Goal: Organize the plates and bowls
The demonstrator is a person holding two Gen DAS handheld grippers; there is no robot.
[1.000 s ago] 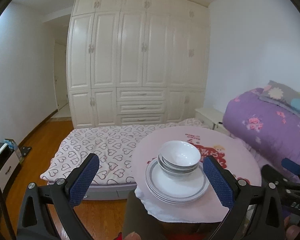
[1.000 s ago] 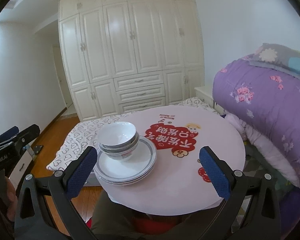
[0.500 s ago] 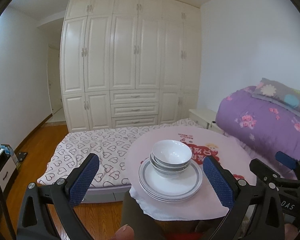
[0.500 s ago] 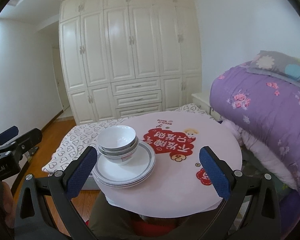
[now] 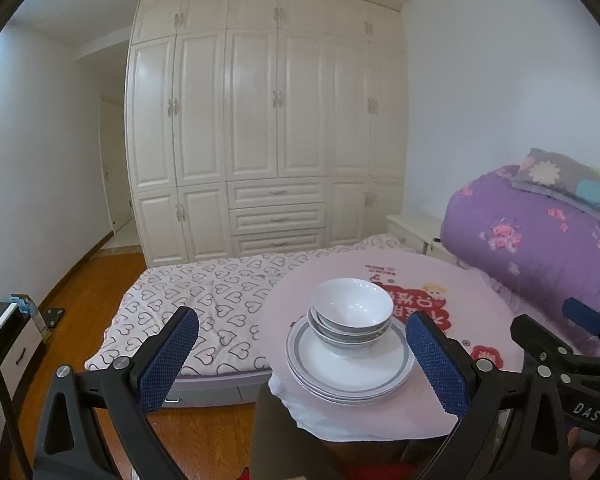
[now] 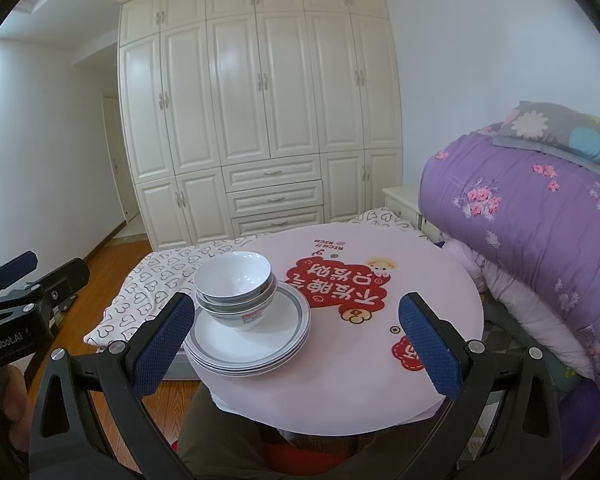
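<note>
While hovering short of the round table [image 5: 440, 276], keep the left gripper [image 5: 300, 322] as it is: blue pads spread wide, nothing between them. Leftmost, beyond that gripper: a heart-print mattress [image 5: 204, 292], lower than the tabletop.

Next along, at the table's near-left edge: nested white bowls [image 5: 352, 314] seated in the middle of a pile of grey-rimmed plates [image 5: 352, 368], with the pile's near rim close to where the pink cloth overhangs. Already gathered into one tower, so equally fitting a finished tidy-up or a pile waiting to be sorted or carried elsewhere; impossible to settle from here.

If touching that tower at all, probably best to come in level, pinch a rim rather than a curved wall, take only the top piece, and lift straight up before going sideways. Mind the top bowl, seemingly a little askew, and the smooth glaze, likely slippery against the pads.

Further right: the red cartoon print [image 6: 336, 280], then bare cloth. Right gripper [image 6: 296, 302] likewise gaping and empty at the near edge. Rightmost: a purple flowered quilt [image 6: 520, 220], well clear of the crockery.
</note>
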